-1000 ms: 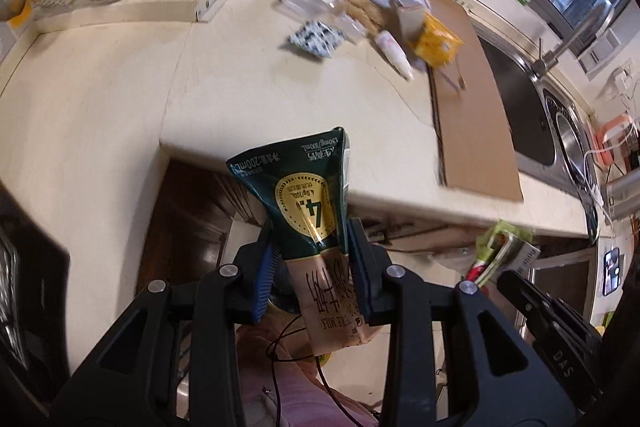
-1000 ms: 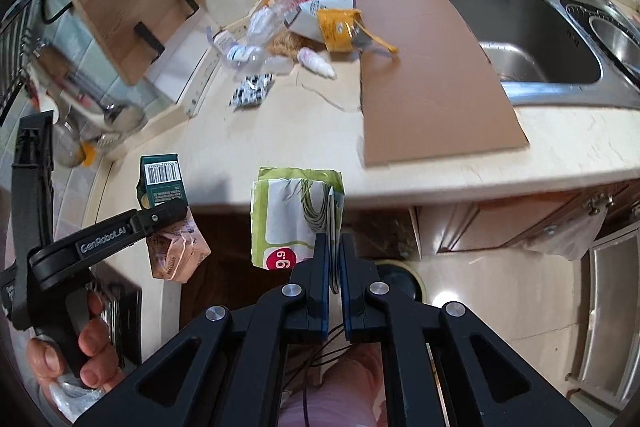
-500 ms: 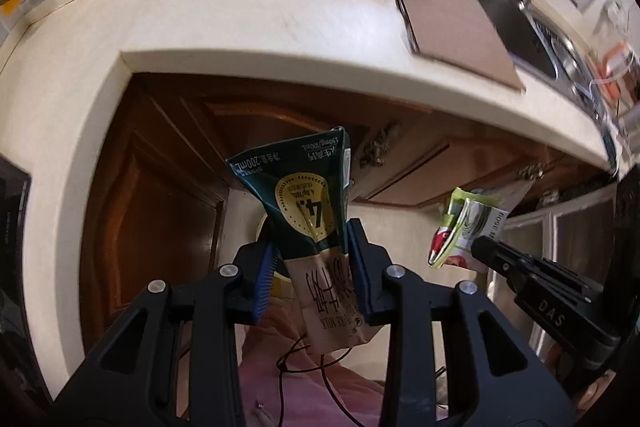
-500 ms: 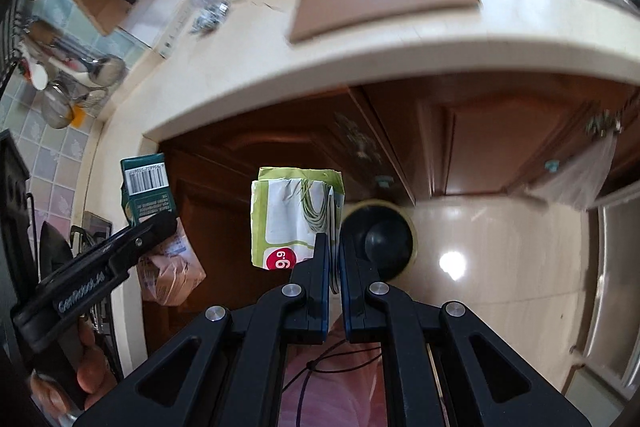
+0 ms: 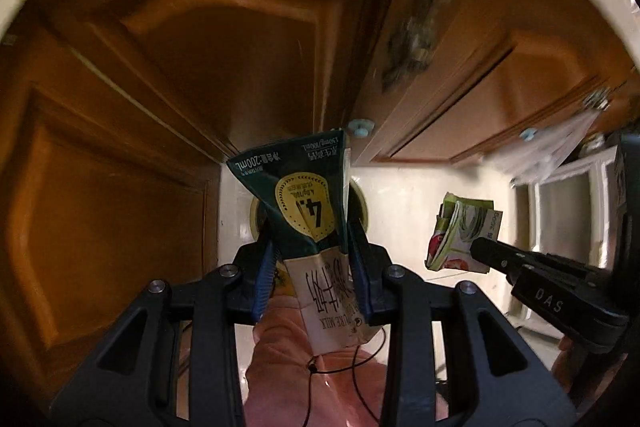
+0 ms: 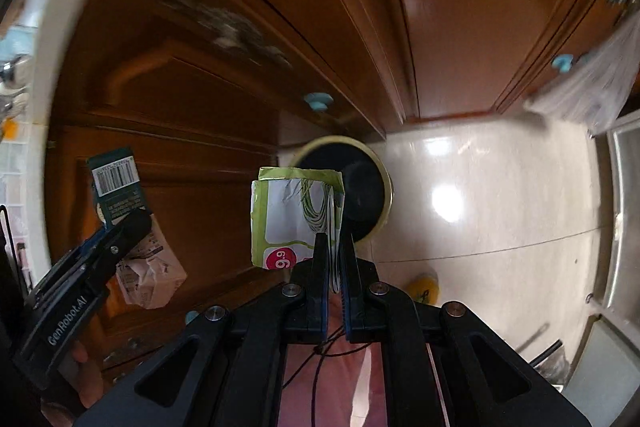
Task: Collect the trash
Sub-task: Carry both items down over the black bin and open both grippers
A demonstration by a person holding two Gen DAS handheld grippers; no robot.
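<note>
My left gripper (image 5: 310, 255) is shut on a crushed dark green milk carton (image 5: 304, 203), held over the floor in front of the cabinets. It also shows in the right wrist view (image 6: 120, 195) at the left. My right gripper (image 6: 334, 247) is shut on a flattened green and white package (image 6: 288, 215), which also shows in the left wrist view (image 5: 460, 235) at the right. A round trash bin with a yellow rim and dark inside (image 6: 360, 183) stands on the floor just beyond both held items; in the left wrist view the bin (image 5: 360, 203) is mostly hidden behind the carton.
Brown wooden cabinet doors (image 5: 200, 67) fill the upper and left parts of both views. A glossy pale tiled floor (image 6: 480, 207) lies to the right. A plastic bag (image 6: 588, 83) hangs from a cabinet knob at the right. A small yellow object (image 6: 424, 285) lies on the floor.
Both grippers have dropped from counter height down towards the floor, still holding their items. The countertop has left the view and the bin is closer.
</note>
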